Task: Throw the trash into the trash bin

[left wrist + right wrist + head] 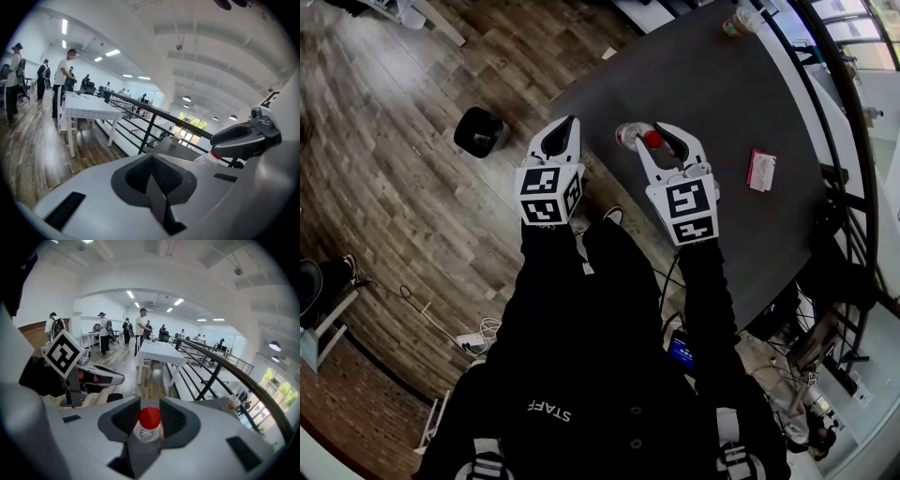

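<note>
My right gripper point(657, 136) point(150, 409) is shut on a clear plastic bottle point(627, 135) point(149, 431) with a red cap point(150, 417), held near the dark table's point(722, 103) left edge. The cap points back toward the gripper's camera. My left gripper point(565, 127) point(151, 159) hangs beside it on the left, over the wooden floor, with its jaws together and nothing between them. A black trash bin point(480, 131) stands on the floor to the left of the left gripper. The bottle's neck point(209, 158) also shows in the left gripper view under the right gripper's finger point(243, 136).
A pink packet point(761, 171) lies on the table to the right, and a cup point(741, 21) stands at its far end. A black railing point(220, 366) runs past the table. White tables point(89, 110) and several standing people are farther off. Cables point(473, 339) lie on the floor near my feet.
</note>
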### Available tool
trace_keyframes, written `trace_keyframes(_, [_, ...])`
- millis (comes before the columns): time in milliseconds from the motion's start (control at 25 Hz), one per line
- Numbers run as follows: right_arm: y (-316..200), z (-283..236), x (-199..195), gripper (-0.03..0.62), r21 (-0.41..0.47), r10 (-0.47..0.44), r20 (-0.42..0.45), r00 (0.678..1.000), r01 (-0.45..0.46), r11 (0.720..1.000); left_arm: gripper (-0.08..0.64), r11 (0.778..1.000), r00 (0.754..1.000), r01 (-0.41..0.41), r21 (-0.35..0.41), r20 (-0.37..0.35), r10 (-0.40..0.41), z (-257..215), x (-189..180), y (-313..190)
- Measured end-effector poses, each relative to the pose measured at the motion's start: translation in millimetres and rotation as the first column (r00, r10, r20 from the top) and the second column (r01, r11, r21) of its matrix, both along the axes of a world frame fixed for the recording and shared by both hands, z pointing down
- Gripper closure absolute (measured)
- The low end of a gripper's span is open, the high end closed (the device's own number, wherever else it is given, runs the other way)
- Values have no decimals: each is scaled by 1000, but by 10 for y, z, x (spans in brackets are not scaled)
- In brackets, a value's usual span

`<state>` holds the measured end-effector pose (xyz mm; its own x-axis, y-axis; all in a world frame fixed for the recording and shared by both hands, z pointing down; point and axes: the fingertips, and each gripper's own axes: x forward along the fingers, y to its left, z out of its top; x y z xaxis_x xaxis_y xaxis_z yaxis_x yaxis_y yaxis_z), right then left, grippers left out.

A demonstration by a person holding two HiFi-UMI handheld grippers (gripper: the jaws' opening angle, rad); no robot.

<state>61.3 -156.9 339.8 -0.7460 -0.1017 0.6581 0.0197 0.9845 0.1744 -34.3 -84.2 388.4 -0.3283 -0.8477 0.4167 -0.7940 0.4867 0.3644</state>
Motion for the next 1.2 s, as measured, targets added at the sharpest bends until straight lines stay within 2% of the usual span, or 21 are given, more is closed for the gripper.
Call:
trace_keyframes(280, [607, -163, -684, 462, 13, -136, 26, 990, 136, 991, 560, 992, 992, 123, 4, -4, -123, -32, -526, 662])
trace_keyframes(440, [1055, -178, -1175, 463, 6, -224, 36, 974, 224, 975, 560, 979, 979, 204, -2, -6, -204, 0, -905, 1150])
trace_keyframes(560, [1360, -148, -1504, 465, -8, -302, 47, 952, 303, 953, 560, 958, 958, 285, -17, -7, -285, 75, -1147, 1526])
trace_keyframes(840, [2096, 66, -2322, 468, -43, -423, 50, 905, 425, 904, 560, 902, 902, 428, -61, -31, -430, 377, -1742, 2419])
trace_keyframes(1200, [2872, 722, -3107, 469, -82, -537, 46, 842, 539, 838, 560, 824, 825, 555, -116, -49, -563, 1020, -2254, 3295])
